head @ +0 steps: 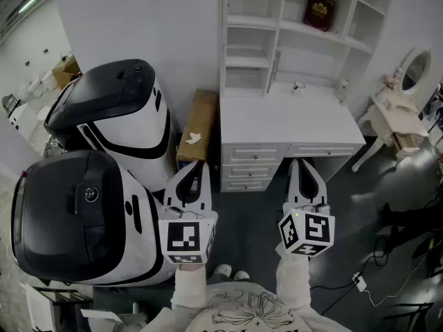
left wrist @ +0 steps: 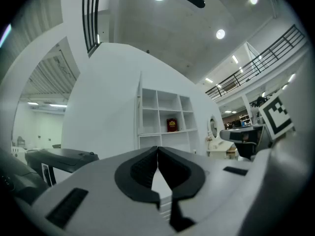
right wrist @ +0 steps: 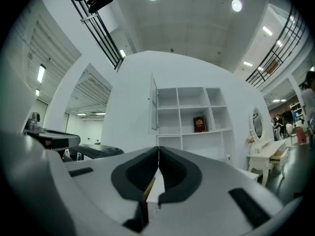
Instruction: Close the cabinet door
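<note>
We hold the left gripper (head: 196, 164) and the right gripper (head: 302, 162) side by side before the white desk (head: 291, 123). Each has its jaws pressed tip to tip, with nothing between them.

The cabinet door (right wrist: 154, 104) stands swung open, edge-on to us, at the left of the shelf unit (head: 291, 30) above the desk and well apart from both grippers. Most compartments look bare. One upper compartment to the right holds a dark red book (head: 319, 11).

On the grey floor, two white-and-black machines (head: 69, 213) sit at left. Next comes a cardboard box (head: 199, 123), then the desk's drawers (head: 252, 164), and at far right a dressing table with an oval mirror (head: 415, 68).

Two small objects (head: 297, 87) on the desktop are too small for us to identify.
</note>
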Demonstrator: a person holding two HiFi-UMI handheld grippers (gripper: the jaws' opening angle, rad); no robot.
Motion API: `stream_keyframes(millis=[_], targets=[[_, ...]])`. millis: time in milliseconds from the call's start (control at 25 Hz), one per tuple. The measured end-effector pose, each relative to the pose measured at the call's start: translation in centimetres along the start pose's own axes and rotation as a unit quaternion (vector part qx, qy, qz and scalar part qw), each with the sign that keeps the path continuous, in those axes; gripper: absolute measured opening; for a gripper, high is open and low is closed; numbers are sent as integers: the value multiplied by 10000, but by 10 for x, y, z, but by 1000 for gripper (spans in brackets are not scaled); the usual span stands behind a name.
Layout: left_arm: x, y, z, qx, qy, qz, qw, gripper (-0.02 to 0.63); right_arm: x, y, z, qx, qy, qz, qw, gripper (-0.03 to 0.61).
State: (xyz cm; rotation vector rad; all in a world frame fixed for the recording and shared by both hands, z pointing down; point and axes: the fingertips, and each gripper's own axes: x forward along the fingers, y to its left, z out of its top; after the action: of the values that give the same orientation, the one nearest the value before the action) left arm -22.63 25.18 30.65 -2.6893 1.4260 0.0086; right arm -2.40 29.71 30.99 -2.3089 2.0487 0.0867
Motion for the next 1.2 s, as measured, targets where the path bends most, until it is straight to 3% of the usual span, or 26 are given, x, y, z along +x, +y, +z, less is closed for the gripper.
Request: stream_keyframes(millis=[1200], targets=[[51, 58, -27, -107, 154, -116, 9998, 5, 74, 30, -30, -10, 271, -40, 9996, 6]])
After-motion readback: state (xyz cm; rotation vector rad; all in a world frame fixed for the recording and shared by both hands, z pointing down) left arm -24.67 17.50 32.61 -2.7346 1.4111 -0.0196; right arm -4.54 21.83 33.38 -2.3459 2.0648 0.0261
